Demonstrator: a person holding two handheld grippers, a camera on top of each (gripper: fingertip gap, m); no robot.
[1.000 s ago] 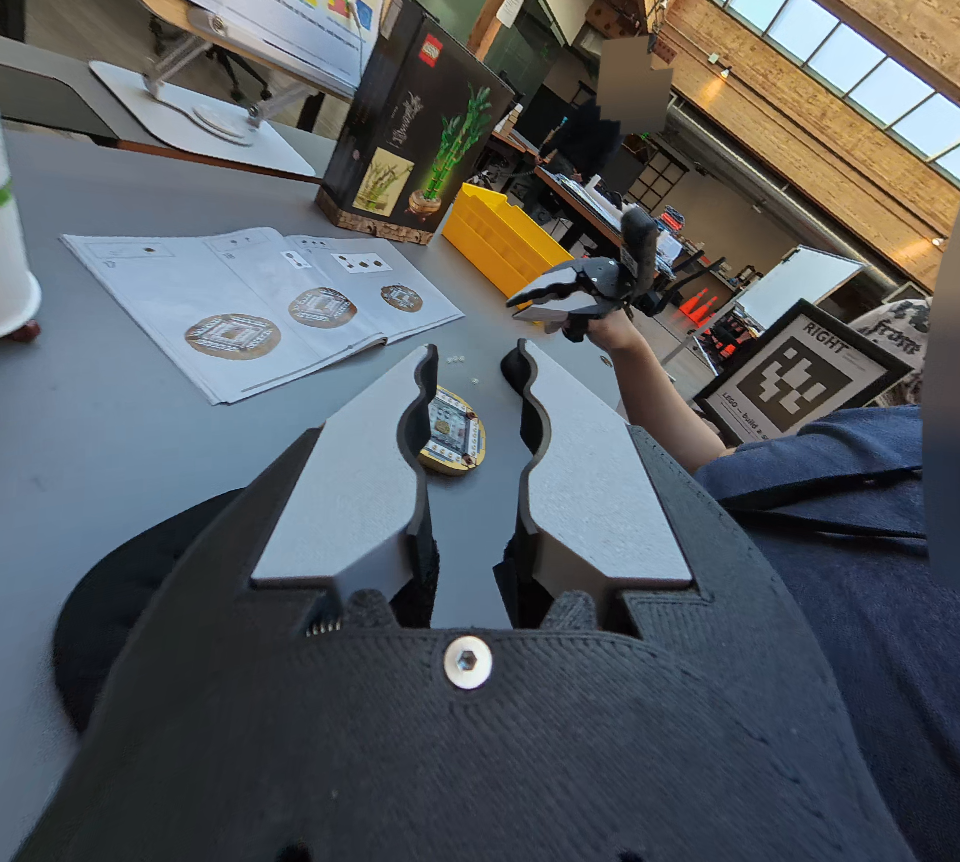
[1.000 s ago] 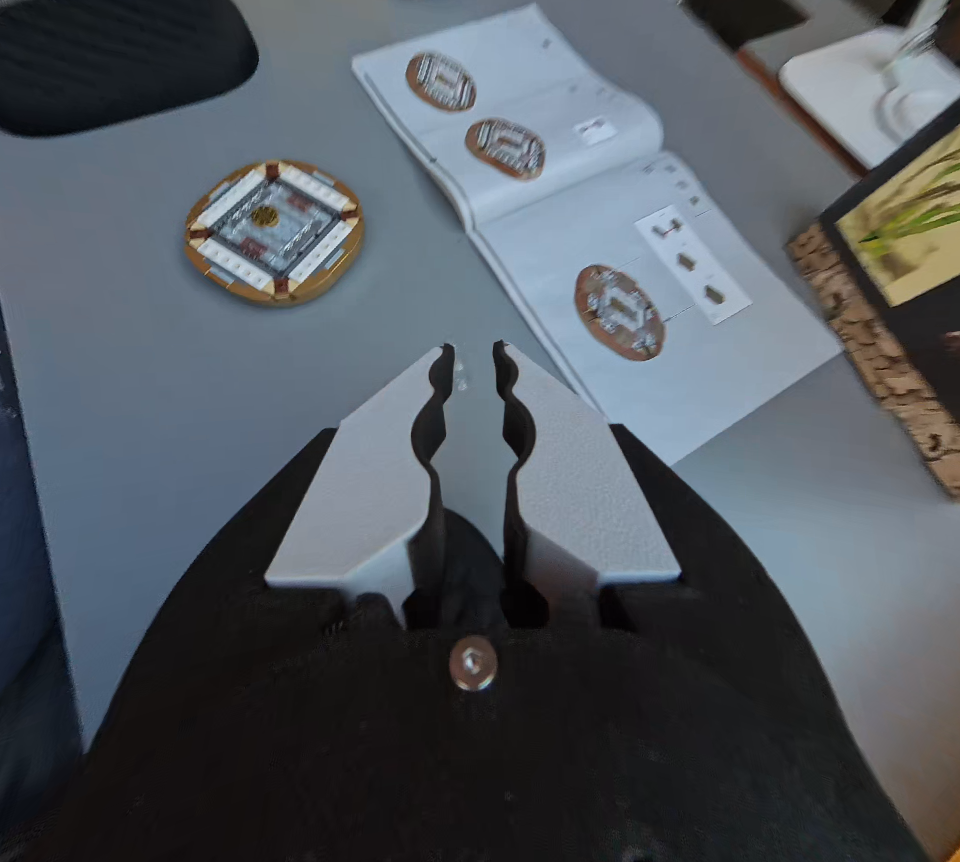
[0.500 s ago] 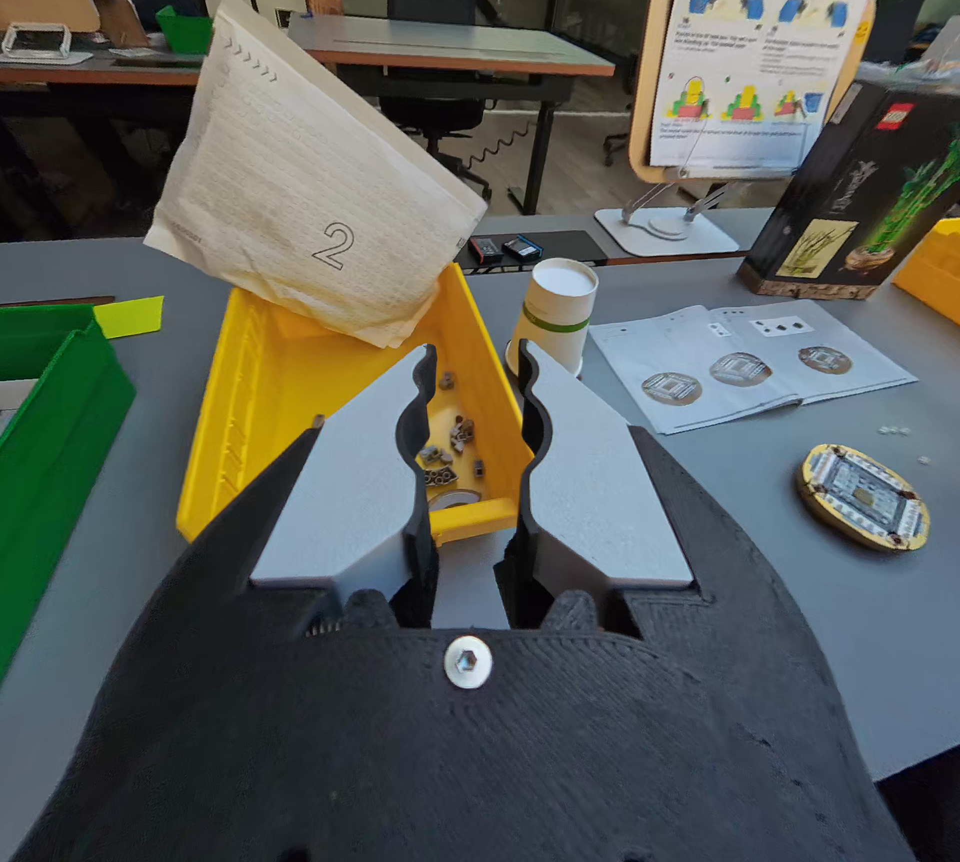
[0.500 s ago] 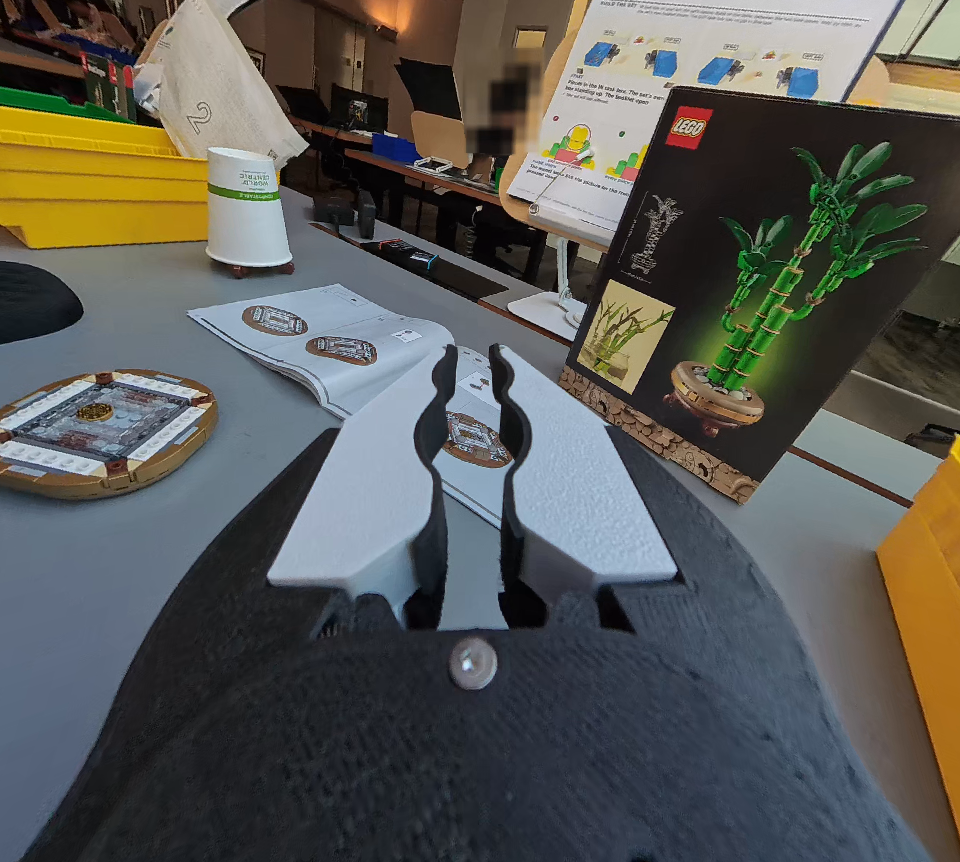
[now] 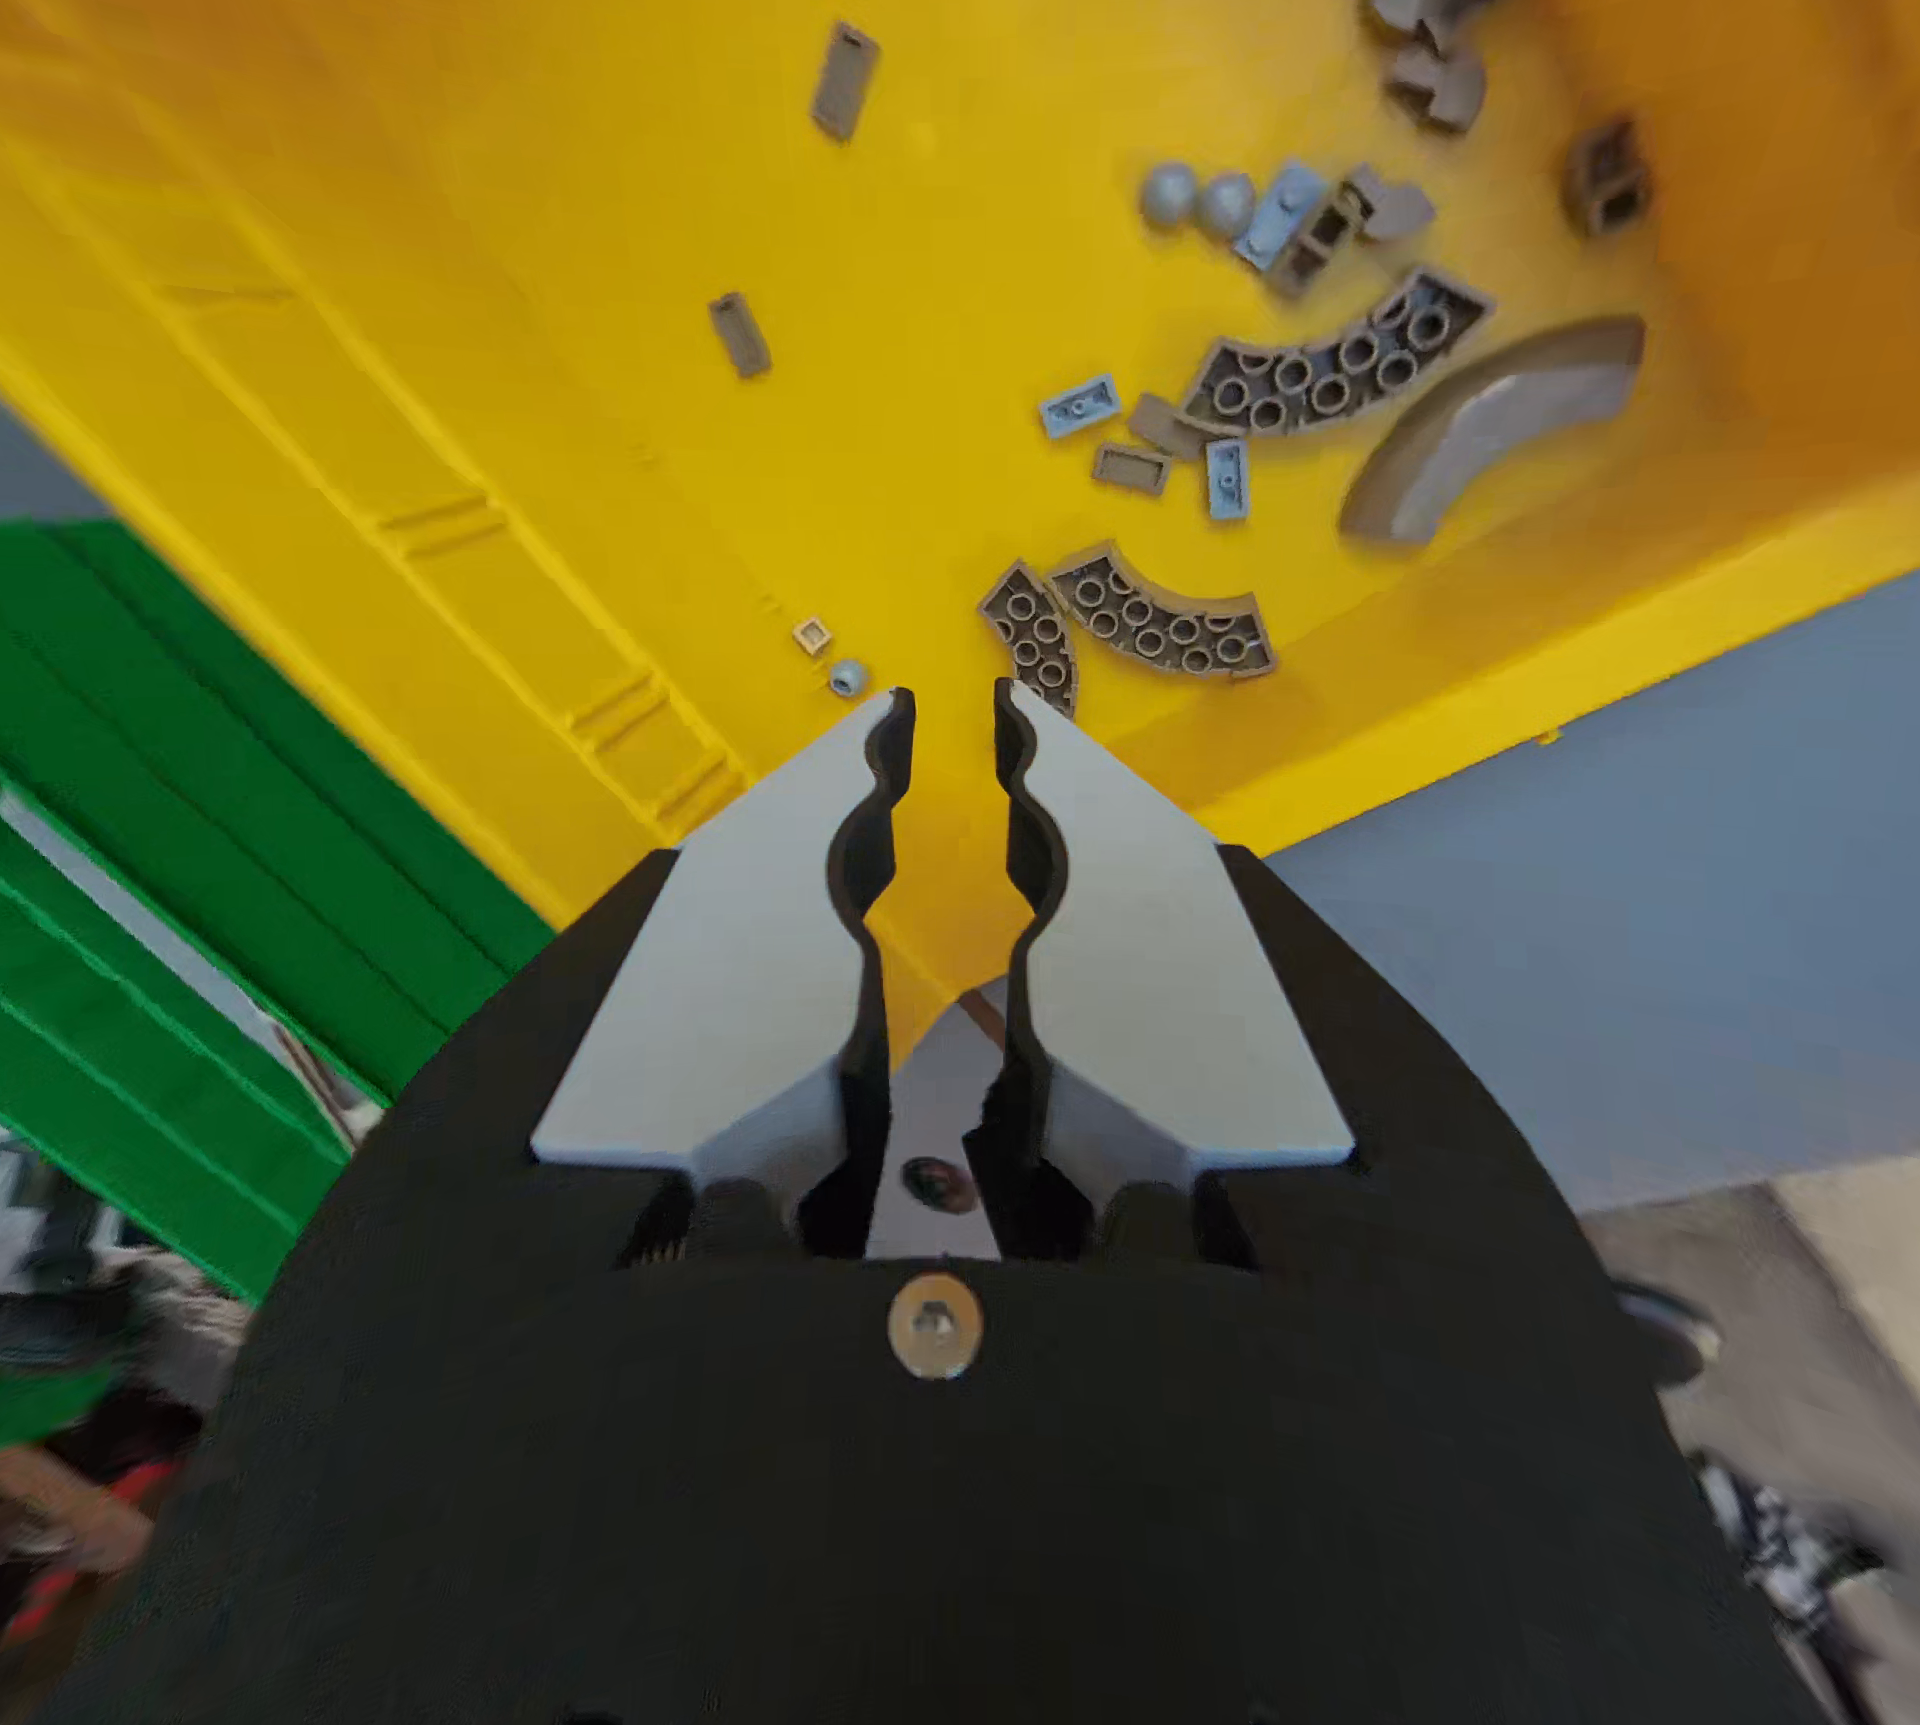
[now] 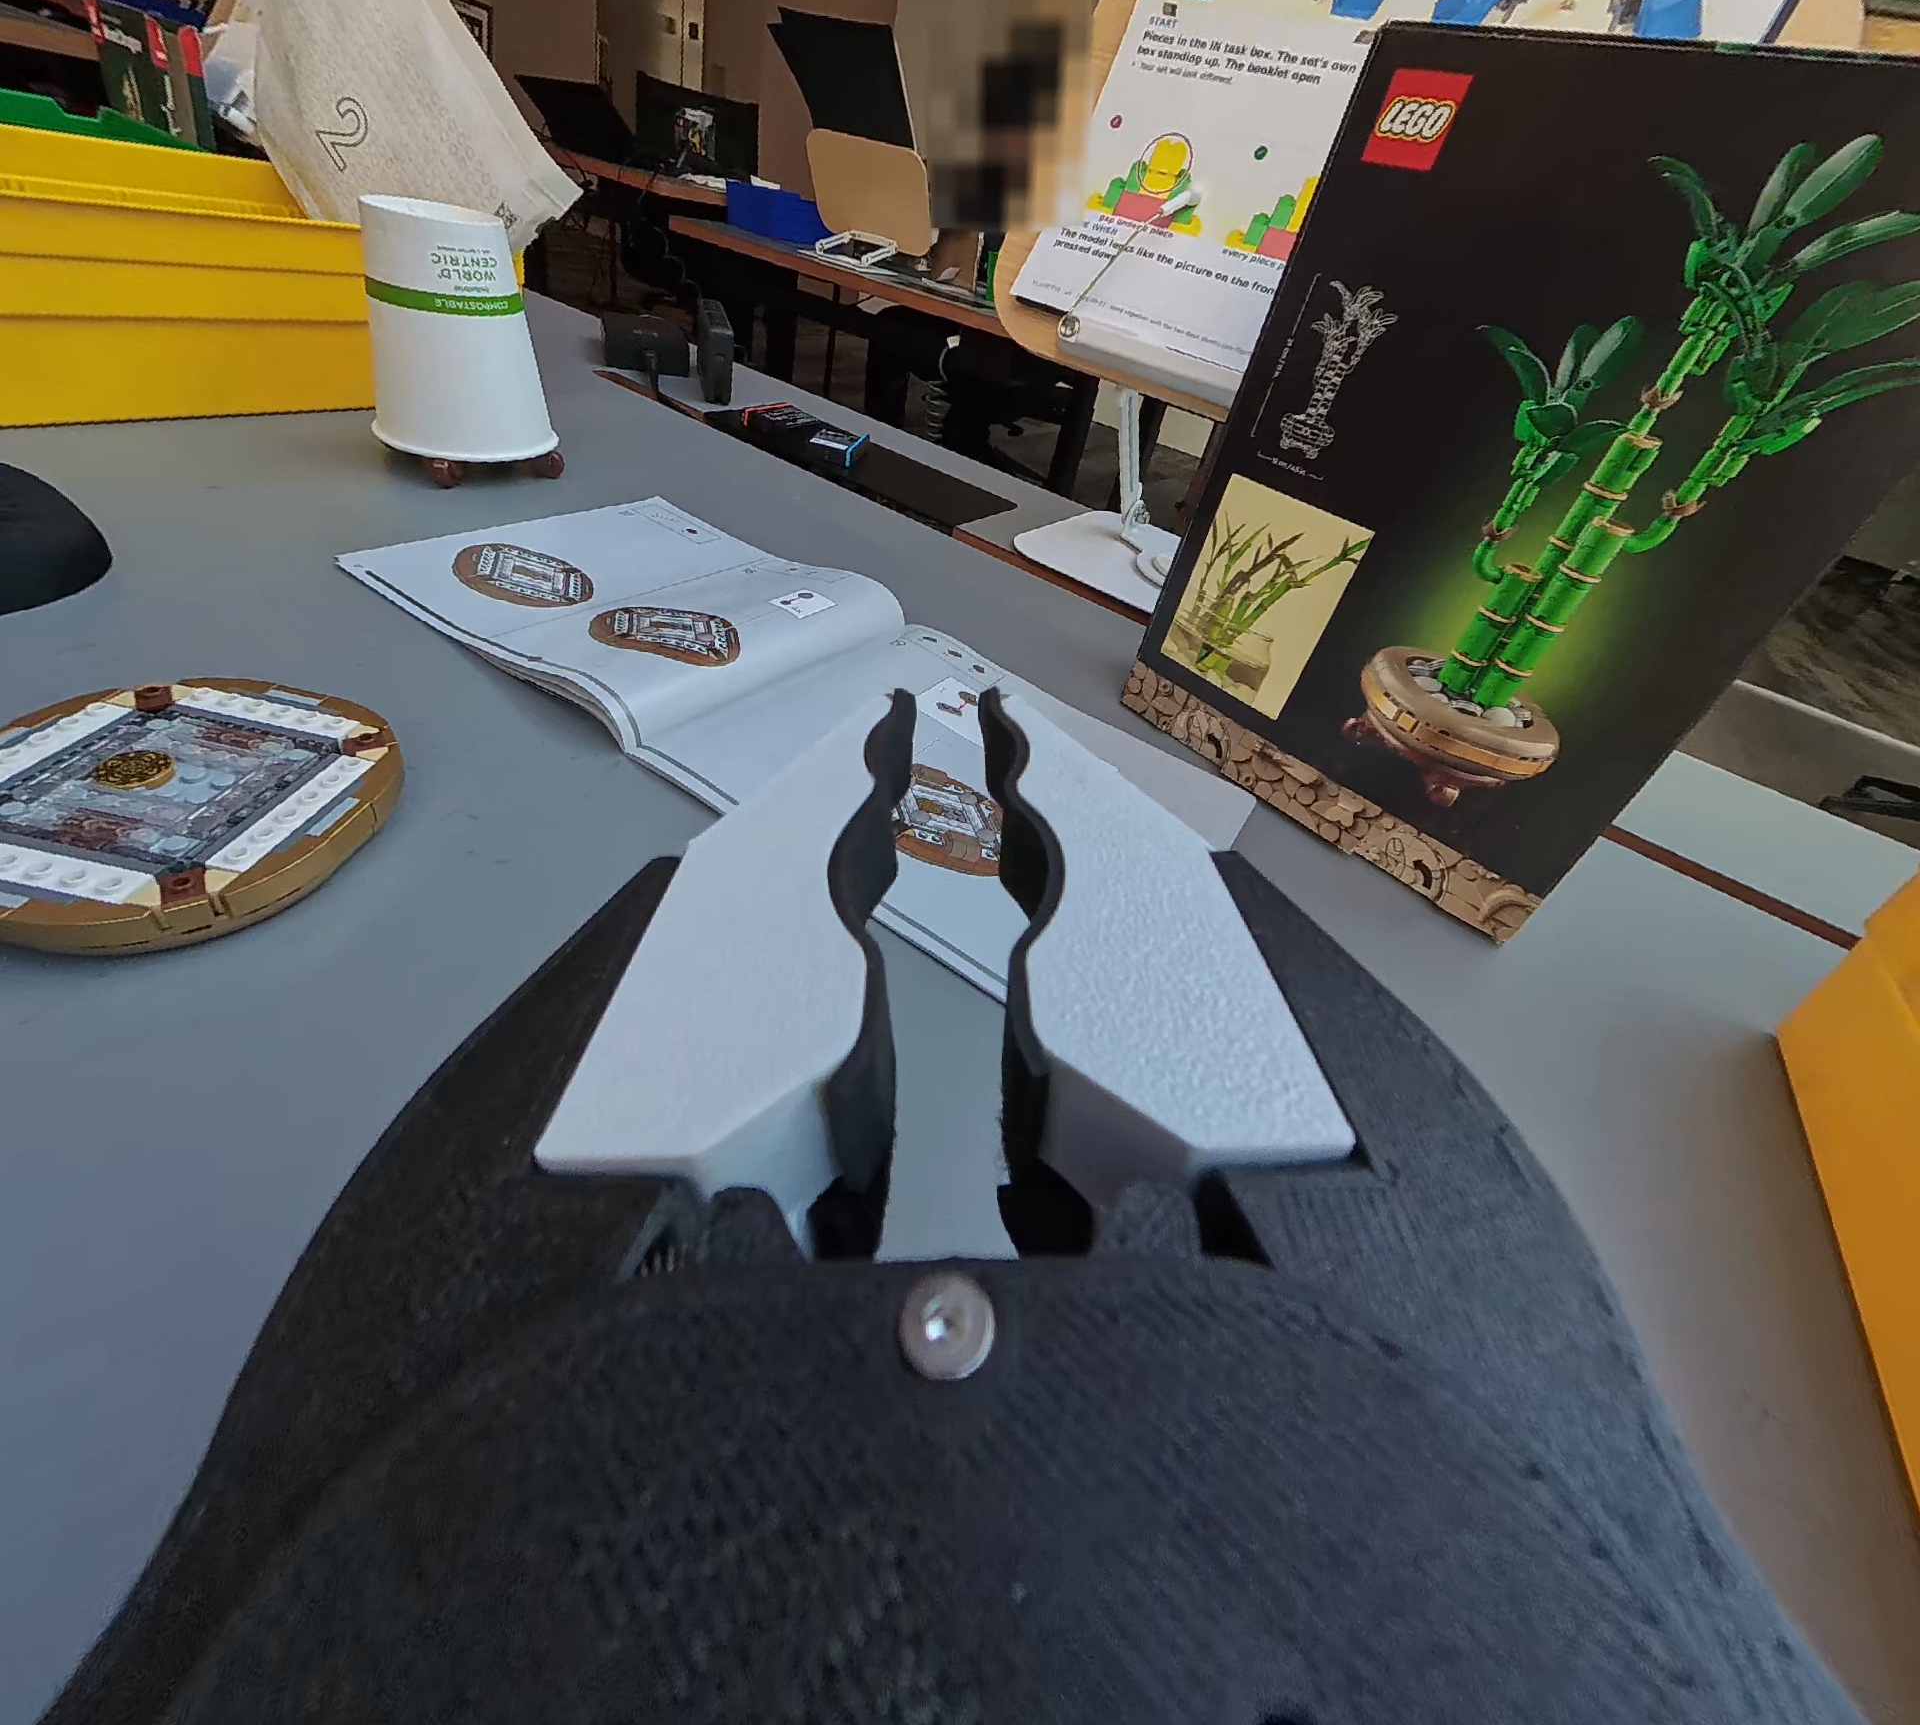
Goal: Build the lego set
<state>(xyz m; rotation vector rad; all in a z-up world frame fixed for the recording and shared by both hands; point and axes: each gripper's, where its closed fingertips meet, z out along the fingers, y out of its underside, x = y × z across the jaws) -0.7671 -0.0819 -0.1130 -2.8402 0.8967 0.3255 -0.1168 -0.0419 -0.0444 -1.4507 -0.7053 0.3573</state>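
Note:
In the left wrist view my left gripper (image 5: 954, 699) hangs over the open yellow bin (image 5: 520, 221) and points down into it. Its jaws stand slightly apart and hold nothing. Loose tan and grey pieces lie on the bin floor. Two curved studded tan bricks (image 5: 1158, 626) lie just right of the fingertips, and a small grey round piece (image 5: 849, 676) lies just left. A smooth curved tan piece (image 5: 1496, 428) lies farther right. In the right wrist view my right gripper (image 6: 945, 704) is slightly open and empty, low over the table. The round partly built base (image 6: 177, 802) lies to its left.
The open instruction booklet (image 6: 665, 626) lies ahead of the right gripper, and the set's box (image 6: 1558, 470) stands behind it. An upturned paper cup (image 6: 457, 335), a yellow bin (image 6: 156, 273) holding a paper bag (image 6: 384, 65), another yellow bin (image 6: 1860, 1156) and a green bin (image 5: 208, 792) surround the work area. My hands' fingertips stand some 65 centimeters from each other. The small grey round piece (image 5: 849, 676) sits 6 centimeters or so from the ends of my left fingers. My right tips are roughly 20 centimeters from the round partly built base (image 6: 177, 802).
My left gripper has swung left from the round base to the yellow bin and tipped down into it. My right gripper has levelled out over the table and now stays nearly still.

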